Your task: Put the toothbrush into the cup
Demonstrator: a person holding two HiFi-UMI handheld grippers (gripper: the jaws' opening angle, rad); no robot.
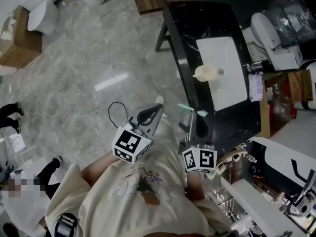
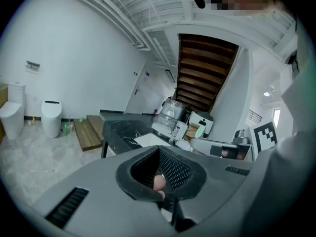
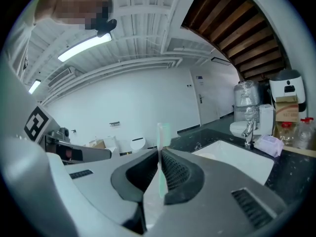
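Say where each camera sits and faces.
Head view: on the person's head, looking steeply down at floor, black counter and cup; shows their shirt, left gripper, right gripper.
Left gripper view: on the left gripper, facing level toward the counter; its jaws together.
Right gripper view: on the right gripper, facing across the sink; jaws clamp the toothbrush.
Shared: both gripper views show the counter and the other gripper's marker cube.

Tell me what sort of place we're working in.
Probably a bathroom-fittings showroom or test space, not a home bathroom: a black marble vanity with a white basin stands on an open stone floor, toilets stand loose, and a cardboard box sits nearby.
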